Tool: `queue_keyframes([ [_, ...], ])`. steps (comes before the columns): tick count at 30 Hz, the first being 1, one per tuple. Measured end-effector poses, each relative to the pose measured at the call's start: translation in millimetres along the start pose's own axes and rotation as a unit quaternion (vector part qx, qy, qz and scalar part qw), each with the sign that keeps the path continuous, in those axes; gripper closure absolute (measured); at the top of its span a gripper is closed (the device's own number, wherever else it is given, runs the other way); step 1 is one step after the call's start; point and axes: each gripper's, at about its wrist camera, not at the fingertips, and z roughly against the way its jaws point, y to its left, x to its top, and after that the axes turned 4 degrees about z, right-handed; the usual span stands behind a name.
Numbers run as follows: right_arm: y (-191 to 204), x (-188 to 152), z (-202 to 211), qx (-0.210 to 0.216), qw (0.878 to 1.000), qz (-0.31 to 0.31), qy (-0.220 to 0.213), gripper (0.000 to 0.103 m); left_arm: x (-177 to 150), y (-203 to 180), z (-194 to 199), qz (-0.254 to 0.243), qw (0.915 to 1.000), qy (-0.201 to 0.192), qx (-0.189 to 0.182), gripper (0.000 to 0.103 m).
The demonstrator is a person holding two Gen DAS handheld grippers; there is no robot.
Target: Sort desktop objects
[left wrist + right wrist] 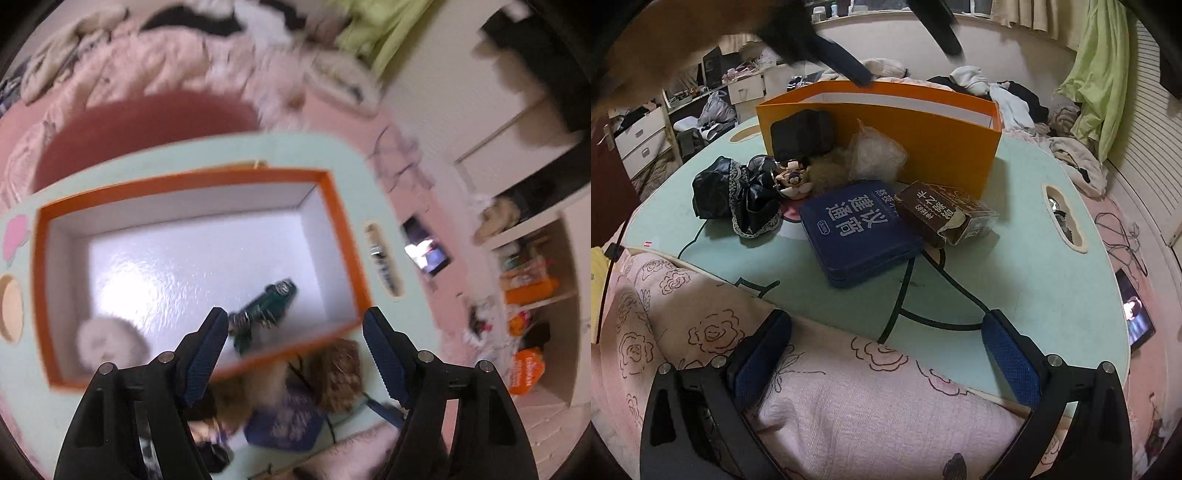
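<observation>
My left gripper [295,325] is open and empty, hovering over the near wall of the orange box [332,206]. A dark green toy car [264,308] and a white fluffy ball [110,345] lie on the box's white floor. In the right wrist view the orange box [923,129] stands on the mint lap table [1015,266], with the left gripper's fingers [849,68] above its rim. In front of it lie a blue tin [860,232], a brown carton [945,210], a black lace-trimmed bundle [738,192], a small figurine [792,181] and a clear plastic bag [875,155]. My right gripper [886,350] is open and empty, low over the pink blanket.
A black cable [923,291] runs across the table near my right gripper. The rose-print pink blanket [812,387] lies at the table's near edge. A phone [1137,310] with a lit screen lies on the bed to the right. Clothes are piled behind the box.
</observation>
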Motion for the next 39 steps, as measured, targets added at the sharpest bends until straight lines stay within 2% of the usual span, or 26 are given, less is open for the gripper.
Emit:
queue_keyframes([
  [1, -1.9, -0.1, 1.8, 0.000, 1.000, 0.000, -0.001, 0.001, 2.6, -2.8, -9.4, 0.001, 0.9998, 0.011, 0.013, 0.029],
  [4, -4.8, 0.7, 2.9, 0.000, 1.000, 0.001, -0.002, 0.001, 7.9, -5.9, -44.7, 0.003, 0.9976, 0.052, 0.046, 0.042],
  [6, -4.6, 0.6, 2.9, 0.000, 1.000, 0.000, -0.002, 0.001, 11.1, -1.3, -56.5, 0.008, 0.9961, 0.061, 0.063, 0.046],
  [9, -4.7, 0.7, 3.6, 0.001, 1.000, 0.000, -0.001, 0.001, 6.2, -9.7, -62.3, -0.025, 0.9956, 0.034, 0.084, 0.059],
  [10, -4.0, 0.6, 4.4, 0.001, 1.000, 0.000, -0.002, 0.001, 4.3, -9.7, -63.0, -0.028, 0.9962, 0.030, 0.076, 0.067],
  [11, -4.4, 1.2, 4.6, 0.002, 1.000, 0.000, -0.002, 0.001, 2.7, -6.5, -63.3, -0.023, 0.9972, 0.027, 0.066, 0.074],
  [13, -4.3, 1.6, 4.5, 0.001, 1.000, 0.000, -0.002, 0.001, 2.9, 2.1, -58.7, -0.011, 0.9969, 0.001, 0.077, 0.085],
  [14, -2.9, 1.3, 5.2, 0.001, 1.000, 0.000, -0.002, 0.001, 5.8, 4.8, -54.3, -0.008, 0.9968, -0.008, 0.079, 0.086],
  [18, -2.5, 1.1, 5.2, 0.001, 1.000, 0.000, -0.002, 0.001, -1.4, 24.1, -34.1, 0.018, 0.9987, -0.040, 0.024, 0.087],
  [23, -2.4, 0.8, 5.0, 0.001, 1.000, 0.000, -0.002, 0.001, -16.9, 33.0, 15.4, 0.015, 0.9954, -0.094, -0.014, 0.087],
  [25, -2.3, 0.7, 4.9, 0.001, 1.000, 0.001, -0.002, 0.001, -30.9, 28.6, 41.8, 0.010, 0.9908, -0.131, -0.031, 0.087],
  [27, -2.2, 0.6, 4.8, 0.001, 1.000, 0.001, -0.002, 0.001, -47.9, 27.2, 67.4, 0.007, 0.9840, -0.162, -0.074, 0.090],
  [29, -2.2, 0.6, 4.7, 0.001, 1.000, 0.001, -0.002, 0.001, -60.1, 27.3, 85.4, 0.005, 0.9767, -0.185, -0.108, 0.103],
  [30, -2.4, 1.1, 4.6, 0.001, 1.000, 0.001, -0.002, 0.001, -71.0, 26.0, 90.8, 0.003, 0.9737, -0.194, -0.119, 0.103],
  [32, -1.9, 0.4, 4.7, 0.001, 1.000, 0.001, -0.002, 0.001, -81.2, 25.2, 91.4, -0.007, 0.9737, -0.194, -0.118, 0.103],
  [36, -1.6, 0.2, 4.6, 0.001, 1.000, 0.001, -0.002, 0.001, -95.3, 35.3, 56.9, -0.012, 0.9806, -0.175, -0.088, 0.102],
  [39, -1.4, 0.1, 4.7, 0.001, 1.000, 0.001, -0.002, 0.001, -99.3, 49.9, 44.6, 0.005, 0.9796, -0.178, -0.094, 0.100],
])
